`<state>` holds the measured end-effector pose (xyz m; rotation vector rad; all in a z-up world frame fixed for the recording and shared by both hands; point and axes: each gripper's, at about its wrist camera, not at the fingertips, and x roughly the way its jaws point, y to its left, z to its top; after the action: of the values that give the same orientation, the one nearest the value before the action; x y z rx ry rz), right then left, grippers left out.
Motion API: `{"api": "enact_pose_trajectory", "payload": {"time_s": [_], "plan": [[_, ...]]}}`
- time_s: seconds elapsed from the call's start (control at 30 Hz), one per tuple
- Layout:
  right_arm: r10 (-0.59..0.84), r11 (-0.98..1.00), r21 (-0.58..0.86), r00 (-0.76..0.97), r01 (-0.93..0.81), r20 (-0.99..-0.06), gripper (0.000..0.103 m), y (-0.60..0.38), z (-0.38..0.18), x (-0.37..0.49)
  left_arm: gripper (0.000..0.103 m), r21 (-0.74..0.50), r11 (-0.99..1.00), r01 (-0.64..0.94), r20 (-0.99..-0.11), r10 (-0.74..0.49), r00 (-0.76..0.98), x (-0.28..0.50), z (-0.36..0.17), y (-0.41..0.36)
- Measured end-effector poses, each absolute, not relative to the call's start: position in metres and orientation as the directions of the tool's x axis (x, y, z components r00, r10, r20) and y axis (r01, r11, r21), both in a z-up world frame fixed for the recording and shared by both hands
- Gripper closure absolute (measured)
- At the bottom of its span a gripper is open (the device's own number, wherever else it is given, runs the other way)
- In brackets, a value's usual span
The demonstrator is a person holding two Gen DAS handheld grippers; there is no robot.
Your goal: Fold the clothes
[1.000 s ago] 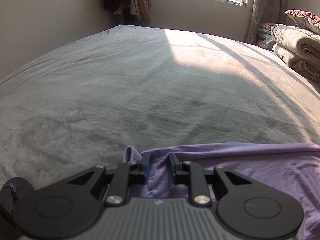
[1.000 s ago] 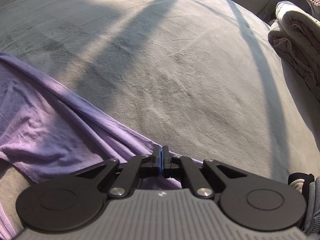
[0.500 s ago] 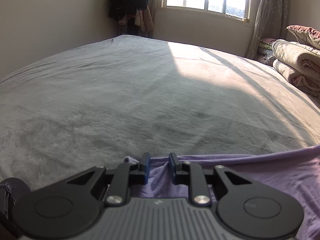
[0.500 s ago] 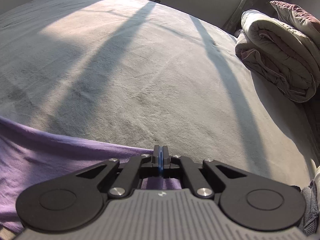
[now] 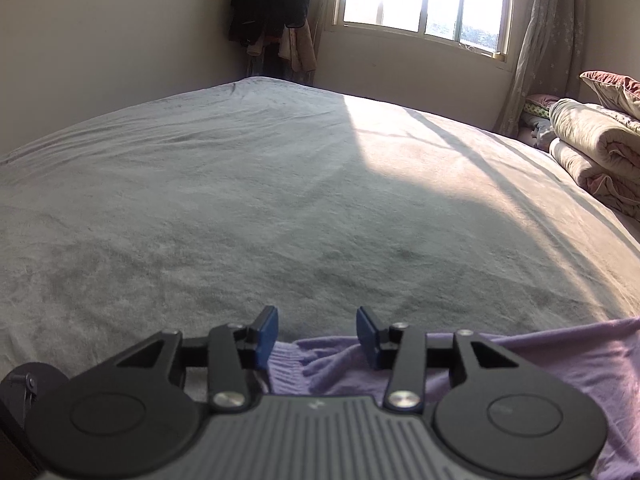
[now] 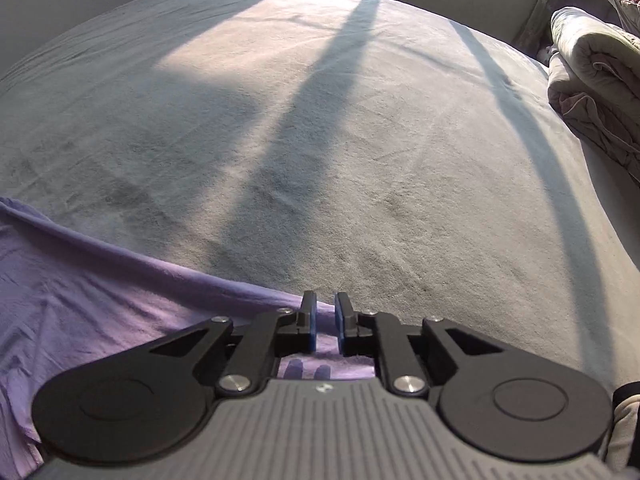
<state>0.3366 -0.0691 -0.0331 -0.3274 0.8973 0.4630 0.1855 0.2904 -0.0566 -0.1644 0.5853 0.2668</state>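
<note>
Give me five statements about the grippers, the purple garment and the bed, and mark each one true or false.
1. The left gripper has its jaws wide apart. True.
2. The right gripper is clamped shut on the purple garment. False: a narrow gap shows between its jaws, with the cloth below them.
3. The purple garment lies on a grey bed cover. True.
4. A folded quilt sits at the right edge of the bed. True.
5. The purple garment is folded into a neat square in the middle of the bed. False: it lies spread and wrinkled at the near edge.
</note>
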Motion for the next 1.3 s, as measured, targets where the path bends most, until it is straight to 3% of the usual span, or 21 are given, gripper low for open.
{"api": "enact_pose_trajectory", "payload": {"time_s": [0.07,0.1,0.6,0.77,1.13,1.23,1.3], "plan": [[0.291,0.829,-0.056,0.514,-0.557,-0.807,0.062,-0.053,-0.031,0.333,0.059,-0.055,0.948,-0.314,-0.568,0.229,0.790,0.185,-0.055,0.292],[0.315,0.811,-0.049,0.505,-0.583,-0.803,0.060,-0.042,-0.030,0.329,0.059,-0.054,0.945,-0.322,-0.572,0.235,0.786,0.185,-0.055,0.293],[0.351,0.768,-0.004,0.425,-0.641,-0.834,0.060,-0.004,-0.048,0.321,0.066,0.016,0.942,-0.336,-0.584,0.282,0.762,0.184,-0.072,0.292],[0.394,0.798,0.057,0.448,-0.600,-0.803,0.060,-0.014,-0.038,0.328,0.066,0.016,0.942,-0.336,-0.582,0.282,0.762,0.184,-0.073,0.292],[0.360,0.786,0.010,0.443,-0.619,-0.821,0.060,-0.002,-0.053,0.322,0.066,0.022,0.942,-0.334,-0.580,0.284,0.763,0.184,-0.073,0.290],[0.359,0.776,-0.021,0.468,-0.631,-0.807,0.060,0.000,-0.053,0.318,0.073,0.023,0.946,-0.325,-0.579,0.277,0.766,0.184,-0.072,0.289],[0.363,0.773,-0.037,0.490,-0.633,-0.793,0.061,0.001,-0.051,0.317,0.084,0.024,0.949,-0.314,-0.578,0.269,0.770,0.184,-0.072,0.288]]}}
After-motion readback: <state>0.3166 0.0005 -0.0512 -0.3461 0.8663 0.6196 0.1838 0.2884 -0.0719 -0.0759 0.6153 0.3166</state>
